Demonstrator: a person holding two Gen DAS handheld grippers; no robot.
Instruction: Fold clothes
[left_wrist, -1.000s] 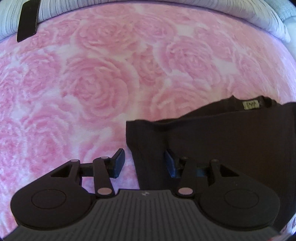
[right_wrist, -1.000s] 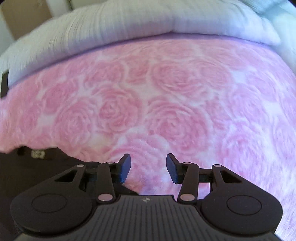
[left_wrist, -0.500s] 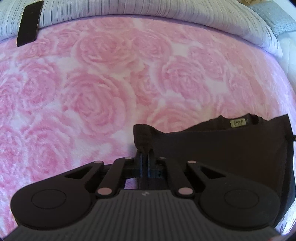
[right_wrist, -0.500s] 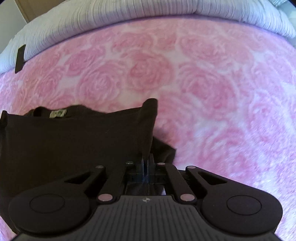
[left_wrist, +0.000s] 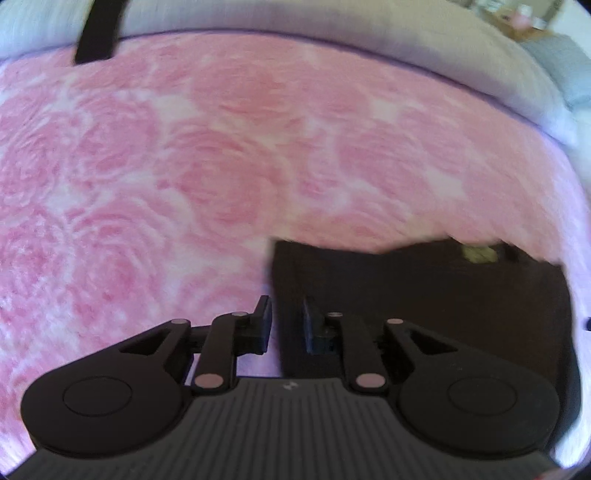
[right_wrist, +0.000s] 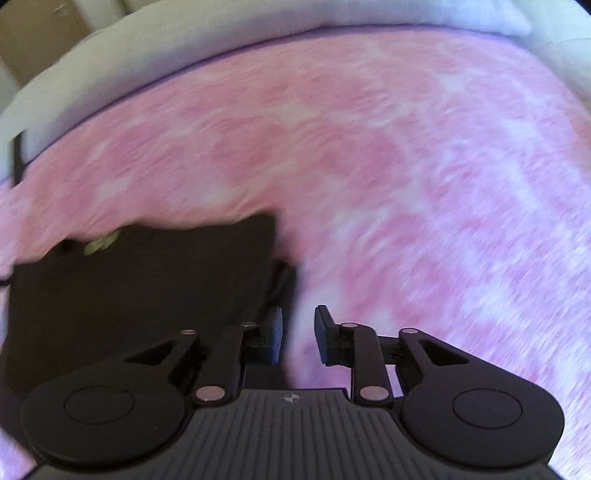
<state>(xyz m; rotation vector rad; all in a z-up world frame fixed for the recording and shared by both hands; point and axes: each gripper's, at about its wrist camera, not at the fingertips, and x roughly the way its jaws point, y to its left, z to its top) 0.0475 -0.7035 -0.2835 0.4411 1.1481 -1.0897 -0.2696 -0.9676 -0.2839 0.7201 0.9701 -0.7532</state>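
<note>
A dark brown garment (left_wrist: 424, 306) lies flat and folded on the pink rose-print bedspread (left_wrist: 221, 166), with a small pale neck label (left_wrist: 478, 253) at its far edge. It also shows in the right wrist view (right_wrist: 140, 288), with the label (right_wrist: 99, 242). My left gripper (left_wrist: 286, 317) is partly open over the garment's left edge, holding nothing. My right gripper (right_wrist: 298, 328) is partly open over the garment's right edge, holding nothing. Both views are motion-blurred.
White pillows (left_wrist: 332, 22) line the far side of the bed; they also show in the right wrist view (right_wrist: 221, 37). A black flat object (left_wrist: 98, 33) lies on the pillow at the far left. The bedspread (right_wrist: 424, 166) stretches around the garment.
Half a second ago both grippers were shut on the garment's edges. Both have now opened and let go; the garment lies flat. Both cameras are moving.
</note>
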